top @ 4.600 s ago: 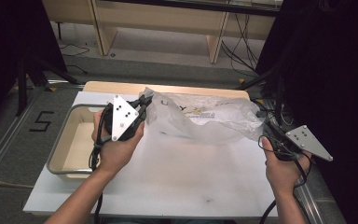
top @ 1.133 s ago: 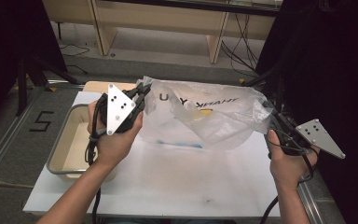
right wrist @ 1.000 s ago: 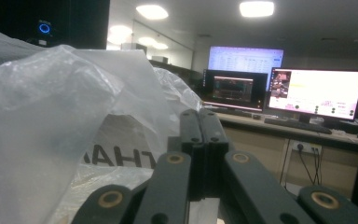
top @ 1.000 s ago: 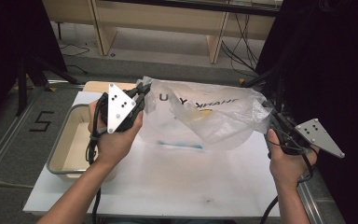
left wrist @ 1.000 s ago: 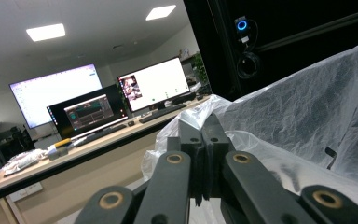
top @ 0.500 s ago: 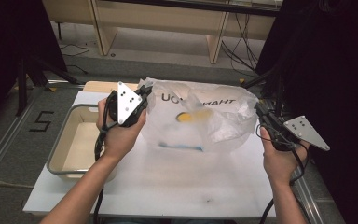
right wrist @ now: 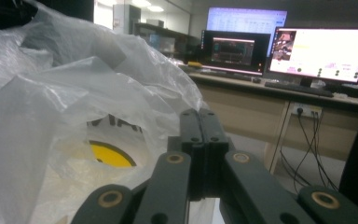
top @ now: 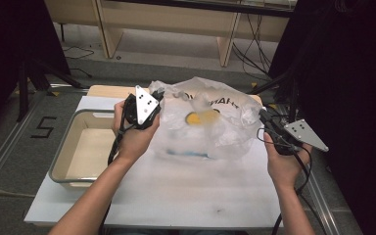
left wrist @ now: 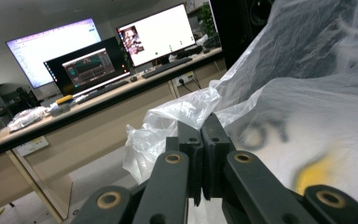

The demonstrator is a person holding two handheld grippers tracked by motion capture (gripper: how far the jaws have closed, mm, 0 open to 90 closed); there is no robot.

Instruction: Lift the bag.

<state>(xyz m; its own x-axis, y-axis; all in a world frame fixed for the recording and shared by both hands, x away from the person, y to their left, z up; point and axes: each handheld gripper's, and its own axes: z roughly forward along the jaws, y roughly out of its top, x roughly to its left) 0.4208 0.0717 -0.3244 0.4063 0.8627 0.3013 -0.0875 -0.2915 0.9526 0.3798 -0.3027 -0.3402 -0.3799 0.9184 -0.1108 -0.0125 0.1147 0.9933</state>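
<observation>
A clear plastic bag (top: 210,122) with black lettering and a yellow mark hangs spread between my two grippers over the white table (top: 186,196). My left gripper (top: 157,95) is shut on the bag's left edge (left wrist: 177,116), with the film pinched between its jaws. At the bag's right edge (right wrist: 121,84) my right gripper (top: 263,115) is shut on the film as well. The bag's bottom touches the table top, and something blue (top: 191,153) shows faintly inside near the bottom.
A grey metal tray (top: 73,128) stands on the left part of the table, beside my left arm. A wooden board (top: 105,91) lies at the table's far edge. Desks with lit monitors (right wrist: 321,51) stand beyond.
Both grippers have sunk with the bag and come a little closer together. The bag's bottom now rests on the table and its film has bulged and slackened.
</observation>
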